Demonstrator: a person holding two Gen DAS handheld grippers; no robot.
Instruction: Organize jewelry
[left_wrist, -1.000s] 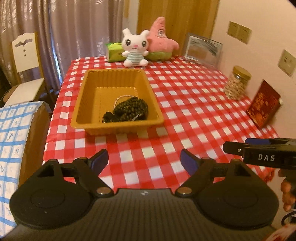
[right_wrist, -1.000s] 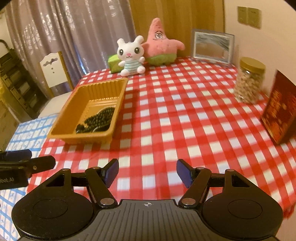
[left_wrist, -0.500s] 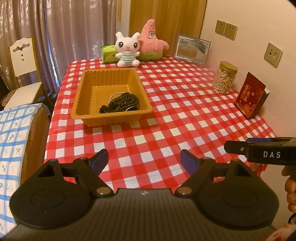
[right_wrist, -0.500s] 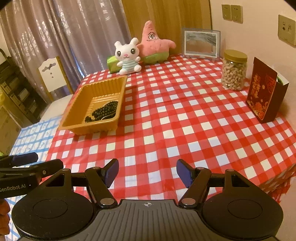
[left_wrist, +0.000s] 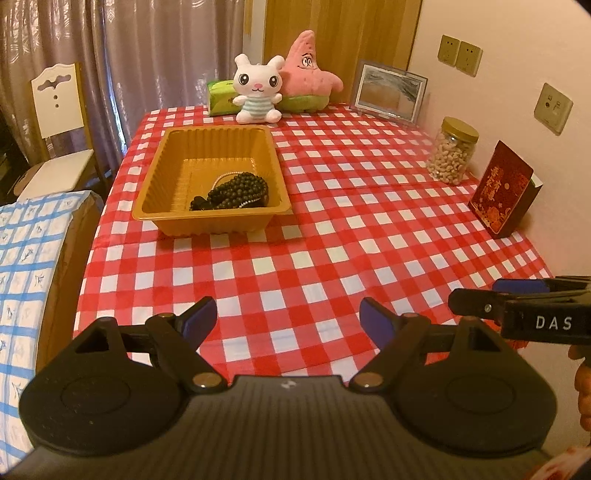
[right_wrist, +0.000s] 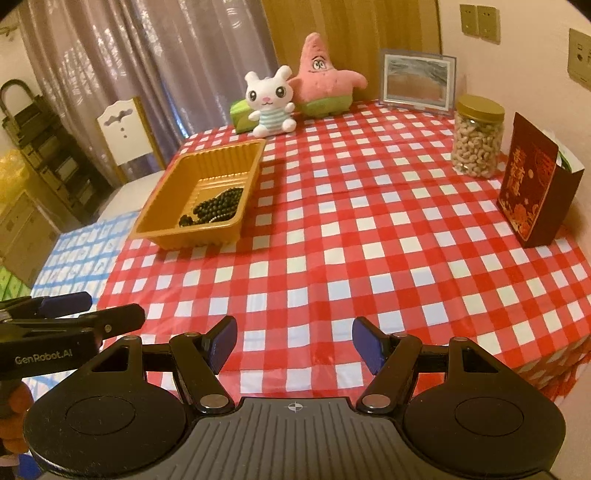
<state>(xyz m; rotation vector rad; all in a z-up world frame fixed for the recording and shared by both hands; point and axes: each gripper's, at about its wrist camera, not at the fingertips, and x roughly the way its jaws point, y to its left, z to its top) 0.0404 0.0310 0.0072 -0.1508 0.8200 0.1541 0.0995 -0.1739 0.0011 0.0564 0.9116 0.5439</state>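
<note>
A yellow-brown plastic tray (left_wrist: 173, 218) stands on the red-and-white checked table, left of centre; it also shows in the right wrist view (right_wrist: 155, 230). Dark bead strings (left_wrist: 232, 192) with a thin pale chain lie in its near right corner, seen too in the right wrist view (right_wrist: 216, 206). My left gripper (left_wrist: 288, 319) is open and empty, above the table's near edge, well short of the tray. My right gripper (right_wrist: 291, 339) is open and empty, also at the near edge. Each gripper shows from the side in the other's view.
A white bunny plush (left_wrist: 258, 88), a pink star plush (left_wrist: 308, 72) and a green tissue pack stand at the table's far edge. A picture frame (left_wrist: 389, 92), a jar of nuts (left_wrist: 452, 151) and a red box (left_wrist: 504, 188) line the right wall. A chair (left_wrist: 55, 122) stands left.
Both grippers have pulled back and up from the table, so the tray looks farther away and more of the table shows. Both stay open and empty.
</note>
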